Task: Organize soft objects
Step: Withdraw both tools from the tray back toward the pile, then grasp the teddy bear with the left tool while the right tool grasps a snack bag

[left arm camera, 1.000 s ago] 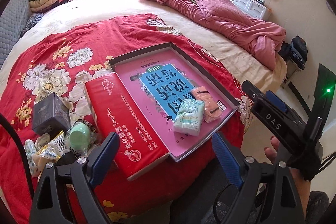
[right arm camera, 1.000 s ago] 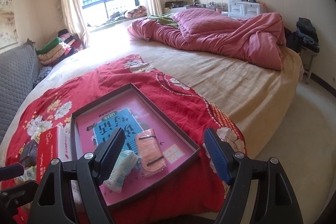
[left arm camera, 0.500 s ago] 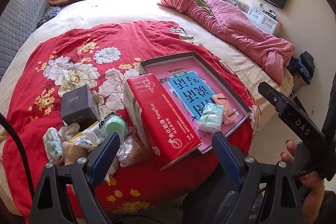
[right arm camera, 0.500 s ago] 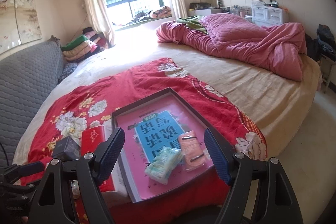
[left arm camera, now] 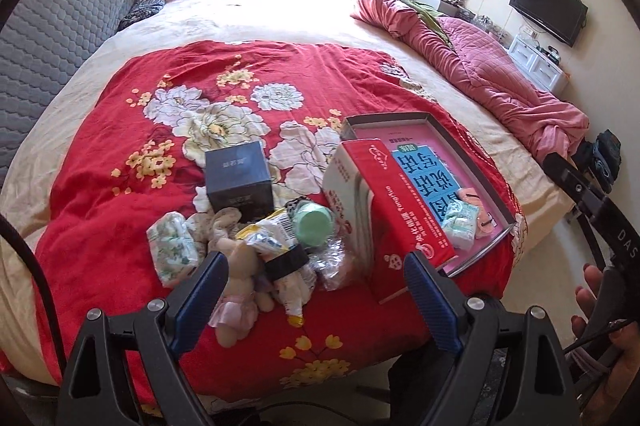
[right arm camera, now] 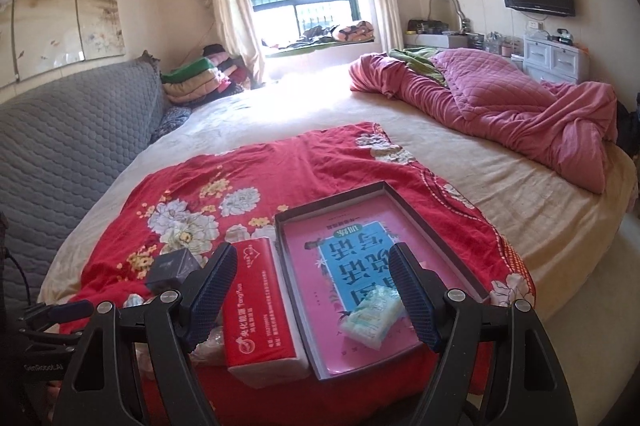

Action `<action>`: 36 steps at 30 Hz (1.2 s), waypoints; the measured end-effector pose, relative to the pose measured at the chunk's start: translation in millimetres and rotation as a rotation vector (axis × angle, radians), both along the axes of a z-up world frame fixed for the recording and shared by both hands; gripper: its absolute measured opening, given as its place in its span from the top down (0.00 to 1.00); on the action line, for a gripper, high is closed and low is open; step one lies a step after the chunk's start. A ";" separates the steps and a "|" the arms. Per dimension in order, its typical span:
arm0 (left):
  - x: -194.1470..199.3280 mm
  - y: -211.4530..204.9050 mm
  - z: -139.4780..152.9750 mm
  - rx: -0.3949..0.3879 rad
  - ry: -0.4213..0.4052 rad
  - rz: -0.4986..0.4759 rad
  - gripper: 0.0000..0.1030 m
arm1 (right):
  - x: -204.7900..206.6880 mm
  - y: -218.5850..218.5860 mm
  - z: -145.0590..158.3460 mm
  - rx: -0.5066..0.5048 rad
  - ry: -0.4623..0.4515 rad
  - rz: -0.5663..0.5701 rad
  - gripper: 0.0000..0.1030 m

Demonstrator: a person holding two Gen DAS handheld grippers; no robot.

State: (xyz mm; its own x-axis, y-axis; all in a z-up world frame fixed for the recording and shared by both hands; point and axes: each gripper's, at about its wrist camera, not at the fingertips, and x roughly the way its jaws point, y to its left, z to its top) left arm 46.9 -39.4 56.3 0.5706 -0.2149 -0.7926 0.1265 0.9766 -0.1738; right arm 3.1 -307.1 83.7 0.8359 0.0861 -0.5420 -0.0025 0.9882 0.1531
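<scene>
A pile of small items lies on the red floral cloth [left arm camera: 168,74]: a beige plush toy [left arm camera: 240,278], a floral tissue pack [left arm camera: 172,246], a yellow snack packet [left arm camera: 268,238] and a green cup [left arm camera: 314,224]. A pink-lined tray [left arm camera: 466,150] [right arm camera: 308,310] holds a pale green tissue pack [left arm camera: 460,224] [right arm camera: 374,314] and a peach pouch [left arm camera: 482,210]. My left gripper [left arm camera: 316,290] is open, hovering over the pile's near edge. My right gripper [right arm camera: 314,286] is open above the tray's near end.
A red tissue box [left arm camera: 392,202] [right arm camera: 256,302] stands between pile and tray. A dark box [left arm camera: 238,178] sits behind the pile. A pink quilt [right arm camera: 520,110] lies at the bed's far right. A grey headboard [right arm camera: 60,130] is at left.
Both grippers have swung left and pulled back. The pile has come to the middle of the left wrist view, the tray has shifted right. Both stay open and empty.
</scene>
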 end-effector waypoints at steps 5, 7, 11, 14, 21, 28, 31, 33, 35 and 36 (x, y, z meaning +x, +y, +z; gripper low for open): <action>-4.5 30.0 -6.0 0.003 0.015 0.053 0.13 | -2.1 20.1 0.2 -0.021 0.000 0.044 0.23; -5.9 39.4 -7.5 0.003 0.021 0.069 0.13 | -2.7 27.5 0.4 -0.016 -0.001 0.064 0.23; -6.2 57.8 -7.5 -0.010 0.024 0.108 0.13 | -5.0 43.7 1.0 -0.029 0.002 0.107 0.23; -5.8 71.2 -6.7 -0.016 0.021 0.137 0.13 | -5.9 54.1 1.1 -0.030 0.004 0.136 0.23; -7.7 101.1 -10.4 -0.028 0.021 0.192 0.13 | -7.9 80.8 -3.4 -0.044 0.018 0.218 0.23; -8.8 115.7 -25.2 -0.026 0.055 0.216 0.13 | -7.1 107.0 -14.6 -0.069 0.041 0.281 0.23; -8.5 113.8 -33.9 -0.020 0.068 0.208 0.13 | -6.2 117.0 -21.3 -0.081 0.054 0.311 0.23; -7.6 110.2 -39.7 -0.018 0.079 0.189 0.13 | -5.7 124.1 -27.3 -0.094 0.067 0.331 0.23; -6.3 106.0 -46.6 -0.024 0.093 0.171 0.13 | -5.3 130.3 -34.0 -0.107 0.079 0.353 0.23; -6.0 103.4 -50.2 -0.026 0.101 0.159 0.13 | -5.8 133.8 -38.1 -0.122 0.083 0.361 0.23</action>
State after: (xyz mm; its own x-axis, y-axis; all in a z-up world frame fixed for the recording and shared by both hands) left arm 41.0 63.9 6.1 0.5168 -0.1496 -0.8429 -0.0484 0.9779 -0.2033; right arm -2.7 -173.3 45.6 0.7163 0.2976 -0.6312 -0.3458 0.9370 0.0493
